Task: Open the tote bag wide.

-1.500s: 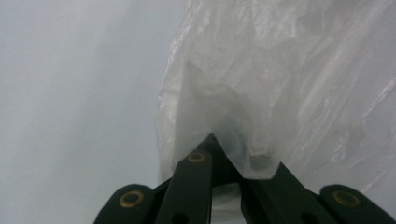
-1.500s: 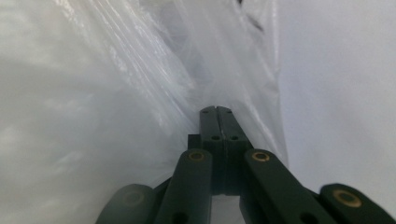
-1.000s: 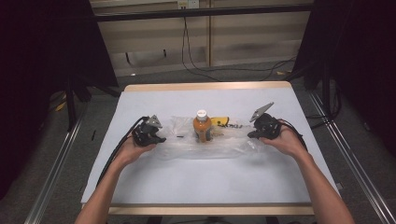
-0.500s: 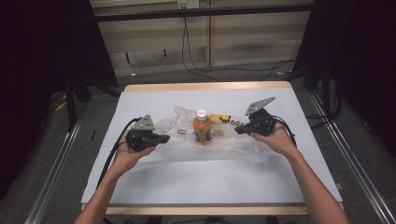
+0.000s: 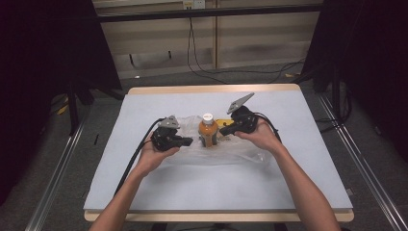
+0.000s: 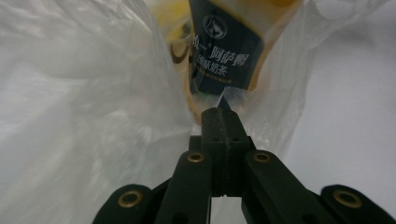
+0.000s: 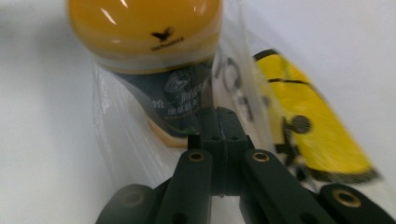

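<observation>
Grey matting covers the table (image 5: 144, 192), with dark curtains on both sides and cables trailing down the pale wall behind. We are working a clear plastic bag (image 5: 240, 149) that lies crumpled mid-table, with an orange drink bottle (image 5: 207, 132) standing upright inside it, white cap on top, and a yellow packet (image 5: 222, 122) just behind.

Our left gripper (image 5: 186, 142) sits just to the bottle's left, our right gripper (image 5: 224, 130) just to its right, so the bottle stands between the 2 tools with its long axis vertical. Both are about equally near. Any lift or spread of the bag, as we judge it, turns on that: the film is held on opposite sides of a tall, tippable bottle.

From the left gripper view, the jaws are closed together with a fold of bag film pinched at their tip, the dark bottle label (image 6: 224, 51) straight ahead. From the right gripper view, the jaws likewise meet on film, and here the yellow packet shows its black markings beside the bottle, detail the high view blurs. The high view alone gives the bag's full sprawl toward us.
</observation>
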A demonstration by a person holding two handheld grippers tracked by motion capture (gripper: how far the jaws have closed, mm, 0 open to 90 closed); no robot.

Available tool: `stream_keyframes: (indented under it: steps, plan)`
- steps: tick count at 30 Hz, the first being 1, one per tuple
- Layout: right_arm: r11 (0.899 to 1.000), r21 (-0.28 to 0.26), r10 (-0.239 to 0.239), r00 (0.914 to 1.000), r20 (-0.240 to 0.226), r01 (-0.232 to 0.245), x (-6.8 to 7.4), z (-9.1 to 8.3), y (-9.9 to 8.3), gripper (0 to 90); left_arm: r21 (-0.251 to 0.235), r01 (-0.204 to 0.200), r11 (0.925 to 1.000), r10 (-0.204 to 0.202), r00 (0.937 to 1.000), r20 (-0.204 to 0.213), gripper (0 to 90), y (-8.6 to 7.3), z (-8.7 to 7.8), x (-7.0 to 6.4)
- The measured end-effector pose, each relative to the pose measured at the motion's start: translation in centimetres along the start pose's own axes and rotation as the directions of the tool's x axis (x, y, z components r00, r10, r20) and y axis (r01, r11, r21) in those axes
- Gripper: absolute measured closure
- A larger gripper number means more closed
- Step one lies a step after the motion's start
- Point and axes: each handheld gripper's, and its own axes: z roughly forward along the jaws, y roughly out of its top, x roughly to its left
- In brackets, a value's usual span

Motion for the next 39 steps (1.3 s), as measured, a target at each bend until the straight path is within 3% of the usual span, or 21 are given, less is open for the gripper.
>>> stream_keyframes:
  steps: [3,7,13,15,22,23,26,28,30,31,32,35,36,37,39]
  plan:
    - [0.999,0.045,0.013,0.9999,-0.010,-0.013,-0.5,1.8,-0.4,90.0,0.029,0.003,0.9996,-0.004,0.9999,0.015,90.0,0.1,1.3,-0.5]
    - [0.995,0.076,0.063,0.9980,-0.005,-0.062,-1.5,3.4,-0.8,90.0,0.081,-0.042,0.9958,0.038,0.9979,0.052,90.0,0.0,2.5,-1.5]
    - [0.989,0.099,0.108,0.9939,0.020,-0.110,-3.0,5.5,-0.3,90.0,0.092,-0.062,0.9939,0.055,0.9952,0.081,90.0,-0.7,3.3,-2.9]
    - [0.986,0.100,0.135,0.9906,0.025,-0.136,-3.4,5.9,0.3,90.0,0.101,-0.069,0.9924,0.058,0.9927,0.105,90.0,-1.0,3.5,-3.2]
    - [0.980,0.130,0.140,0.9874,0.075,-0.148,-4.6,7.7,2.8,90.0,0.108,-0.128,0.9858,0.110,0.9815,0.157,90.0,-1.7,3.3,-5.6]
    - [0.976,0.128,0.165,0.9813,0.100,-0.177,-5.0,8.0,3.3,90.0,0.118,-0.143,0.9826,0.124,0.9801,0.155,90.0,-1.7,3.1,-6.1]
    - [0.971,0.125,0.191,0.9752,0.112,-0.204,-5.4,8.3,3.6,90.0,0.127,-0.171,0.9771,0.149,0.9743,0.169,90.0,-1.8,3.0,-7.1]
    - [0.964,0.119,0.223,0.9662,0.130,-0.238,-6.1,8.5,3.9,90.0,0.112,-0.181,0.9771,0.160,0.9721,0.172,90.0,-2.0,3.0,-7.7]
    - [0.966,0.122,0.210,0.9674,0.141,-0.228,-6.4,8.5,3.9,90.0,0.135,-0.203,0.9697,0.175,0.9648,0.197,90.0,-2.0,2.7,-8.2]
    - [0.960,0.116,0.239,0.9600,0.146,-0.257,-6.5,8.5,4.0,90.0,0.113,-0.201,0.9731,0.177,0.9650,0.193,90.0,-2.3,2.7,-8.6]
    - [0.959,0.112,0.241,0.9583,0.154,-0.259,-6.7,8.5,4.0,90.0,0.118,-0.210,0.9705,0.183,0.9609,0.208,90.0,-2.3,2.6,-8.8]
    - [0.956,0.104,0.258,0.9535,0.156,-0.275,-7.1,8.5,4.0,90.0,0.110,-0.218,0.9699,0.194,0.9619,0.193,90.0,-2.6,2.4,-9.2]
    - [0.955,0.103,0.261,0.9523,0.157,-0.279,-7.1,8.5,4.0,90.0,0.116,-0.219,0.9688,0.191,0.9579,0.214,90.0,-2.5,2.4,-9.0]
    - [0.955,0.100,0.262,0.9517,0.161,-0.279,-7.1,8.5,4.0,90.0,0.104,-0.198,0.9747,0.172,0.9619,0.213,90.0,-2.6,2.5,-8.8]
    - [0.956,0.104,0.255,0.9508,0.175,-0.276,-7.0,8.6,4.0,90.0,0.101,-0.183,0.9779,0.157,0.9622,0.223,90.0,-2.7,2.5,-8.6]
